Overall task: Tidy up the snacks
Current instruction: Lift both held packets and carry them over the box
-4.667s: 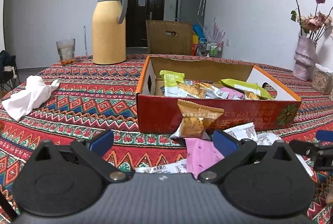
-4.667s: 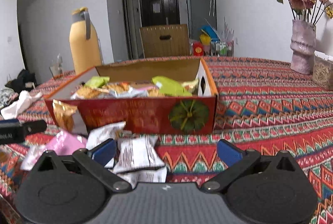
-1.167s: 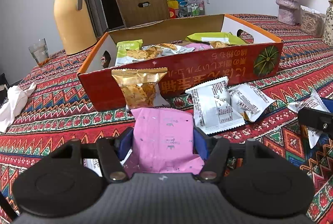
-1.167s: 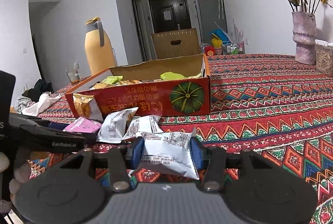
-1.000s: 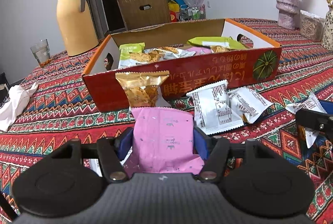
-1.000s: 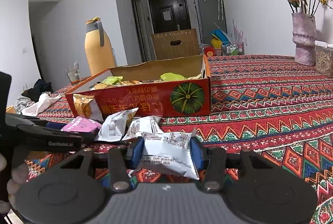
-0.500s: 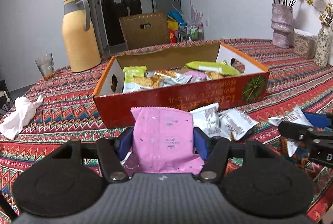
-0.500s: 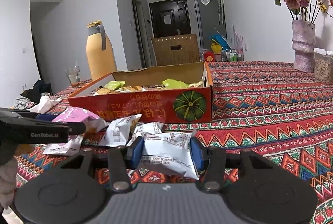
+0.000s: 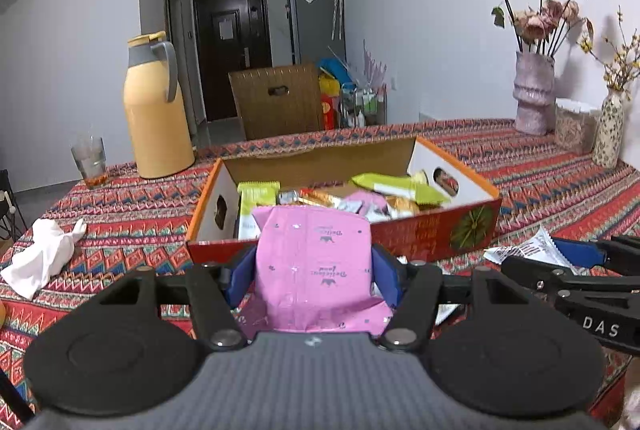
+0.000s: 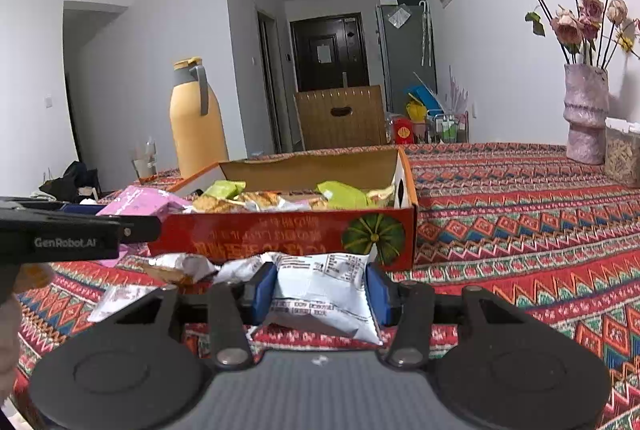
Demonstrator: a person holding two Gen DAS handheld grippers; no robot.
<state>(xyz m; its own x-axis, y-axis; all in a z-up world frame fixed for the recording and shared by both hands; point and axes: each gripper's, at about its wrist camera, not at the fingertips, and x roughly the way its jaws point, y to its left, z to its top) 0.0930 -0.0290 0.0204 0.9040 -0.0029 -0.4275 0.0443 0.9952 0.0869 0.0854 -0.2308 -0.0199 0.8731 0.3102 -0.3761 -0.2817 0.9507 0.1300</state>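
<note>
We are clamping a pink snack packet (image 9: 314, 270) between the blue fingers (image 9: 240, 276) of our left gripper (image 9: 314, 272), holding it above the desk (image 9: 560, 198) just near the red snack box (image 9: 436, 238). Our right gripper (image 10: 320, 288) is pinching a white snack packet (image 10: 320, 286) in front of the box's near wall, with loose wrappers (image 10: 180, 266) lying to the left.

The pink packet (image 9: 314, 270) hides the red box's (image 9: 436, 234) near wall; its print is unreadable.
</note>
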